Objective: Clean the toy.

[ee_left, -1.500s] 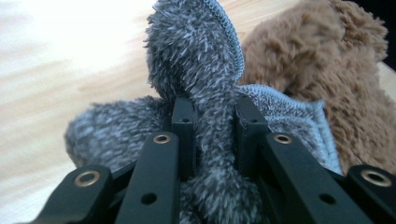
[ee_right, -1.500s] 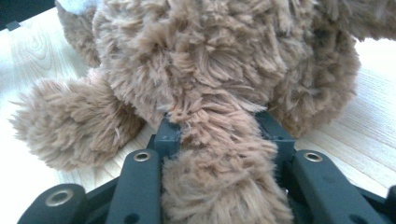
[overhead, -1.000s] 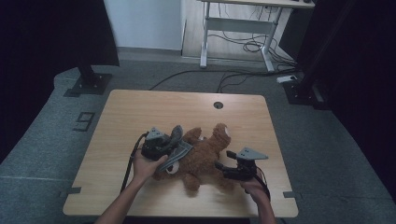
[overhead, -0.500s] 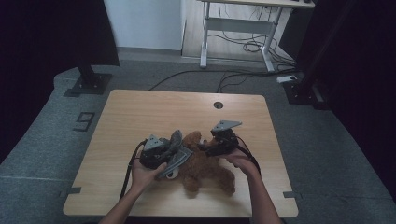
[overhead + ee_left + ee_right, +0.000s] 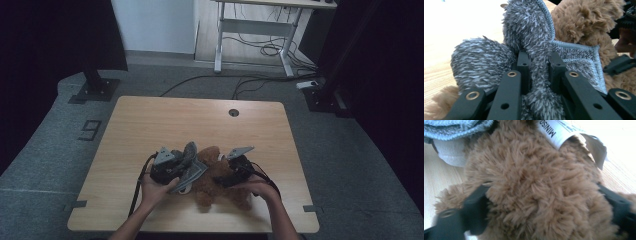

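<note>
A brown plush toy [image 5: 216, 186] lies on the wooden table [image 5: 150, 120] near its front edge. My left gripper [image 5: 186, 166] is shut on a fold of a grey fluffy cloth [image 5: 534, 30], which rests against the toy's left side. In the left gripper view the fold stands pinched between the two jaws [image 5: 539, 58]. My right gripper [image 5: 224, 179] has come onto the toy from the right. Its jaws have just been closing, and they sit sunk into the fur on both sides of the toy's body [image 5: 536, 195]. A white label [image 5: 554, 131] sticks out of the toy.
The table's front edge [image 5: 190, 229] runs just below both hands. A round cable hole [image 5: 233, 112] sits at the back of the table. On the floor beyond are a white desk frame [image 5: 250, 37], loose cables [image 5: 260, 50] and a black stand base [image 5: 95, 90].
The right gripper went from the toy's front right corner up over the toy, then came down left onto its body. The left gripper kept its hold on the cloth.
</note>
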Available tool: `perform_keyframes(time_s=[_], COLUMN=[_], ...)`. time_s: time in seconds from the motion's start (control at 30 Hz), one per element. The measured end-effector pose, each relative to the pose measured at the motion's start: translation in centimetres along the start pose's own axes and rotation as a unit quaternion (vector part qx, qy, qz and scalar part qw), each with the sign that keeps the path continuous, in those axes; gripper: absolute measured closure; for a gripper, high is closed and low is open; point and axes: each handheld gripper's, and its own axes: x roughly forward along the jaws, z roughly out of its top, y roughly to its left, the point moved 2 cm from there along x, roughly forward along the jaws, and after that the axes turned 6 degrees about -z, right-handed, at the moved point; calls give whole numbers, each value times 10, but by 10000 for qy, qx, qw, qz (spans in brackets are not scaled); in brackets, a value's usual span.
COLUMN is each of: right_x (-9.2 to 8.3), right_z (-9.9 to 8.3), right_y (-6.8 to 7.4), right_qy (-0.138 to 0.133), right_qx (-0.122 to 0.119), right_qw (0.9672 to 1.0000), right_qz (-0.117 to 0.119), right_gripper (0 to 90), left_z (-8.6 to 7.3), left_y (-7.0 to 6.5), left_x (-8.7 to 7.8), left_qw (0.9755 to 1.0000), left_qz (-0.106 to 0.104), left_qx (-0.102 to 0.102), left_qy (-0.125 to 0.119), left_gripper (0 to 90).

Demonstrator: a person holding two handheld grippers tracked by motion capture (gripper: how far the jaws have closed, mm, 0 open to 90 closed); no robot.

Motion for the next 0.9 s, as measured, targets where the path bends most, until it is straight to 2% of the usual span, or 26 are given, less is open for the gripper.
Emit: perform_keyframes(time_s=[0.1, 0.17, 0.2, 0.27, 0.37, 0.43, 0.53, 0.6, 0.63, 0.7, 0.77, 0.8, 0.83, 0.9], right_x=[-2, -4, -9, -10, -12, -13, -17, -20, -20, -17, -11, -4, -4, -1], right_z=[-2, -2, 0, 1, 8, 14, 27, 35, 36, 35, 28, 15, 15, 4], right_y=[1, 3, 5, 6, 8, 7, 4, 0, -2, -6, -7, -6, -6, -3], right_qy=[-272, -413, -575, -626, -866, -999, -1239, -1395, -1481, -1537, -1481, -1433, -1433, -1547], right_qx=[-54, -97, -164, -186, -280, -377, -604, -775, -868, -1037, -1169, -1149, -1149, -1064], right_qw=[9996, 9989, 9977, 9971, 9935, 9907, 9831, 9758, 9726, 9690, 9694, 9728, 9728, 9734], right_qz=[-106, -188, -322, -393, -690, -841, -1207, -1493, -1565, -1634, -1568, -1408, -1408, -1313], right_gripper=[390, 463, 515, 528, 595, 605, 607, 600, 589, 570, 555, 545, 545, 537], left_z=[2, 6, 11, 16, 27, 35, 49, 55, 56, 53, 45, 43, 43, 46], left_y=[1, 4, 5, 7, 12, 17, 23, 26, 26, 27, 25, 23, 22, 16], left_x=[-1, -2, -2, -2, 0, 1, 1, 3, 4, 8, 9, 8, 7, 2], left_qw=[10000, 9998, 9998, 9999, 9999, 9997, 9992, 9989, 9989, 9992, 9994, 9993, 9991, 9985], left_qz=[9, -93, -83, -50, 52, 97, 149, 182, 184, 152, 58, 8, -42, -211], left_qx=[-12, -162, -144, -112, -90, -150, -197, -209, -224, -269, -306, -327, -348, -394], left_qy=[-62, -114, -108, -98, -116, -191, -327, -370, -357, -267, -174, -191, -218, -318], left_gripper=[755, 755, 754, 754, 754, 754, 754, 754, 754, 752, 751, 751, 751, 750])
